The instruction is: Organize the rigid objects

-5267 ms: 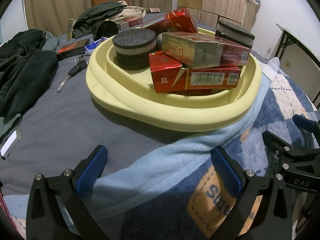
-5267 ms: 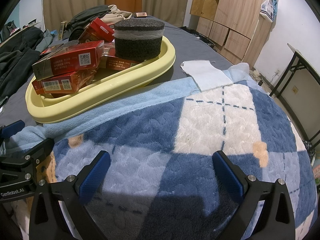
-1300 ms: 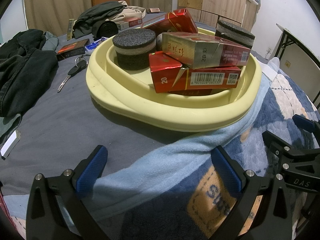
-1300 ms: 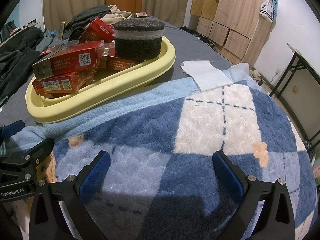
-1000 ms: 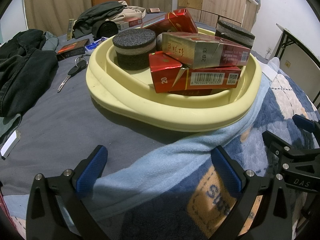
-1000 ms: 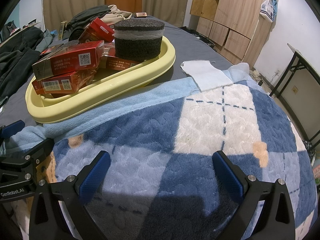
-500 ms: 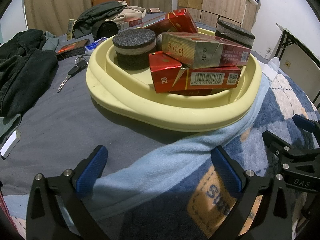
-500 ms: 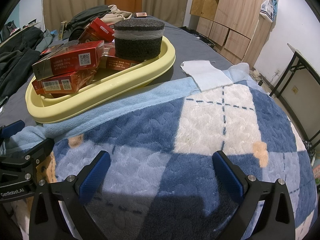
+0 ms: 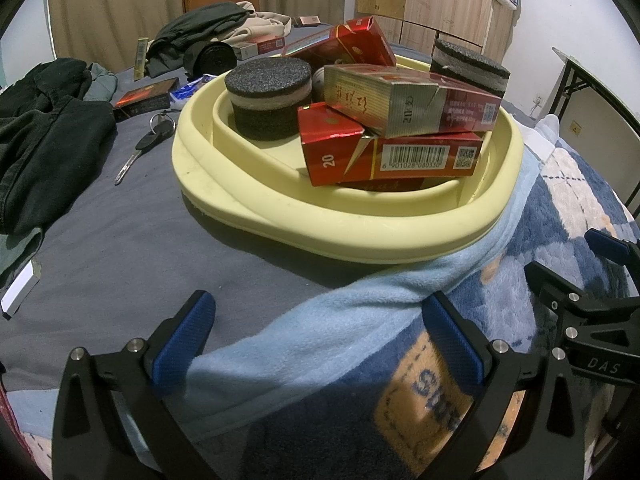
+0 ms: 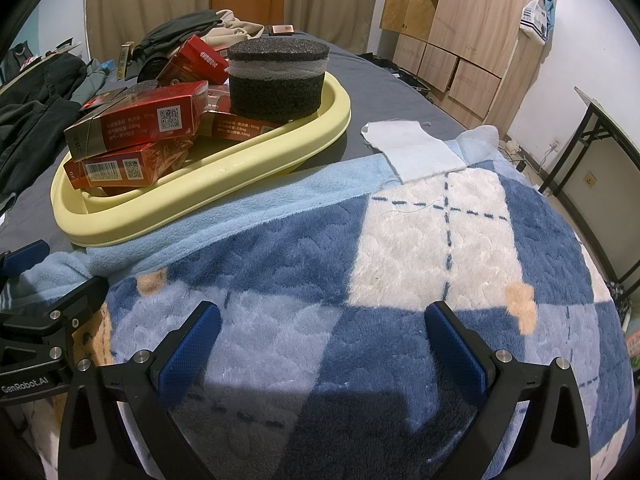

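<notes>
A pale yellow basin point(image 9: 340, 228) point(image 10: 224, 184) rests on the bed, holding several red cigarette boxes point(image 9: 400, 156) point(image 10: 136, 124) and two round dark foam pads point(image 9: 268, 96) point(image 10: 278, 76). My left gripper point(image 9: 320, 336) stands open, low over the blanket's light blue edge, short of the basin, with nothing between its fingers. Over the blue and white plaid blanket point(image 10: 400, 248), to the right of the basin, my right gripper point(image 10: 324, 340) is open and empty too. Each gripper shows at the edge of the other's view.
A key point(image 9: 140, 148), a dark box point(image 9: 144, 98) and a blue packet lie on the grey sheet left of the basin. Dark clothes point(image 9: 44, 136) pile up at the left and back. A white cloth point(image 10: 412, 148) lies beyond the blanket. Wooden cabinets point(image 10: 452, 32) and a folding table point(image 10: 600, 128) stand at the right.
</notes>
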